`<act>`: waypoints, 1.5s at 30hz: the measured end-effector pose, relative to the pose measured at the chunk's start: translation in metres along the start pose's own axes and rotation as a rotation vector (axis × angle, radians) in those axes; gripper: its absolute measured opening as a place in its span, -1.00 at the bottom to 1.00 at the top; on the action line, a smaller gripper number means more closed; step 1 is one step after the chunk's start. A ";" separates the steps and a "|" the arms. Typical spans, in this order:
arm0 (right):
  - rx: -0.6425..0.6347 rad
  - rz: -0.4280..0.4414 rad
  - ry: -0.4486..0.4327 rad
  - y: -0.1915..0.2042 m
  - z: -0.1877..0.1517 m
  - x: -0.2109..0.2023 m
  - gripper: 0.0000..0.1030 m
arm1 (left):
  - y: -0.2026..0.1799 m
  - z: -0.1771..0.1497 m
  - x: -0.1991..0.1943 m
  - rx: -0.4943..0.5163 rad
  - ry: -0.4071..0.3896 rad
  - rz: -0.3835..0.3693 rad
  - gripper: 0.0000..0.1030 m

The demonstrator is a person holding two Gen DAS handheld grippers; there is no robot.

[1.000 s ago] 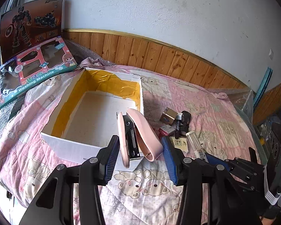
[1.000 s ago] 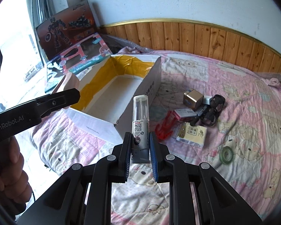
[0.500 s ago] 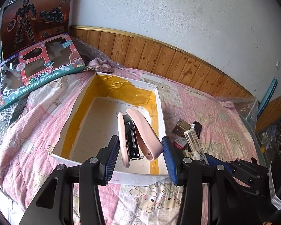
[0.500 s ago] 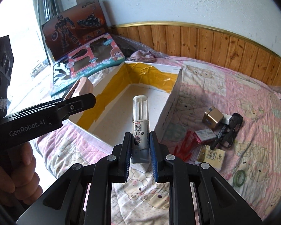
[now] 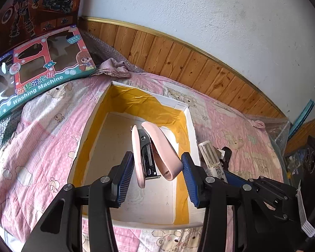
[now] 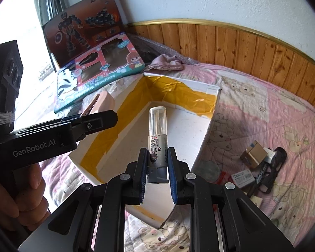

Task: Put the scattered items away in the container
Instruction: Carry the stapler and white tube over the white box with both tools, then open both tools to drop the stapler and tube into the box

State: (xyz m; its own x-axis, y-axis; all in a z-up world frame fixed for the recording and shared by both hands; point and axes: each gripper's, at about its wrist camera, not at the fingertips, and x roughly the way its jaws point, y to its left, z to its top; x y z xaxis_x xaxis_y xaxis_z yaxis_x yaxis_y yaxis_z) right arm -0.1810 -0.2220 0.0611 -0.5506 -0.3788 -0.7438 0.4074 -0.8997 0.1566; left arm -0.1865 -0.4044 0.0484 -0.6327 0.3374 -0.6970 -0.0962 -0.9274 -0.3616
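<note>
A white cardboard box [image 5: 190,126] with yellow tape inside lies open on the pink quilt; its far rim [image 6: 199,84] also shows in the right wrist view. My left gripper [image 5: 157,168] is shut on a pink stapler [image 5: 155,151] and hangs above the box's inside. My right gripper [image 6: 157,168] is shut on a glue pen [image 6: 157,130] with a clear cap, held over the box's floor. The glue pen [image 5: 210,157] and the right gripper show at the right of the left wrist view. The left gripper's finger [image 6: 90,126] with the pink stapler [image 6: 103,103] reaches in from the left.
Loose items lie on the quilt right of the box: a gold cube [image 6: 255,154], a small white carton [image 6: 243,178] and a black clip [image 6: 273,168]. Two toy boxes [image 5: 42,71] lean at the back left. A hand [image 6: 27,199] holds the left gripper. Wood panelling runs behind.
Both grippers have moved forward and left, from short of the box's near wall to above its inside, each carrying its item. The loose items have slid to the right of view.
</note>
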 end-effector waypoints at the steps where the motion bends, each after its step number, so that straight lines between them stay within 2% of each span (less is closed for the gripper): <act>1: -0.002 -0.002 0.005 -0.001 0.004 0.005 -0.62 | 0.002 0.004 0.004 -0.003 0.006 0.003 -0.08; 14: -0.009 -0.020 0.107 -0.027 0.055 0.073 -0.62 | 0.024 0.047 0.069 -0.066 0.129 0.008 -0.07; 25: -0.016 -0.056 0.141 -0.050 0.079 0.119 -0.60 | 0.034 0.062 0.130 -0.090 0.231 0.042 -0.03; 26: -0.007 -0.064 0.134 -0.052 0.080 0.122 -0.52 | 0.036 0.063 0.137 -0.090 0.243 0.048 -0.03; 27: 0.006 -0.065 0.122 -0.055 0.080 0.122 -0.35 | 0.039 0.063 0.143 -0.095 0.259 0.060 -0.02; 29: 0.034 -0.038 0.089 -0.060 0.079 0.117 -0.33 | 0.043 0.062 0.150 -0.106 0.272 0.072 -0.02; 38: 0.119 0.050 -0.016 -0.064 0.055 0.060 -0.38 | 0.044 0.057 0.118 -0.127 0.204 0.099 -0.03; 45: 0.183 0.135 -0.019 -0.056 0.014 0.029 -0.44 | 0.005 0.034 0.072 -0.028 0.129 0.129 -0.03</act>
State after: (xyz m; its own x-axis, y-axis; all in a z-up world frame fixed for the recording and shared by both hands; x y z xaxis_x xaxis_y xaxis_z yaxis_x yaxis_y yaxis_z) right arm -0.2297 -0.1854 0.0401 -0.5146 -0.5011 -0.6957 0.3408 -0.8641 0.3704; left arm -0.2585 -0.3901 0.0180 -0.5343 0.2353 -0.8119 0.0024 -0.9601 -0.2798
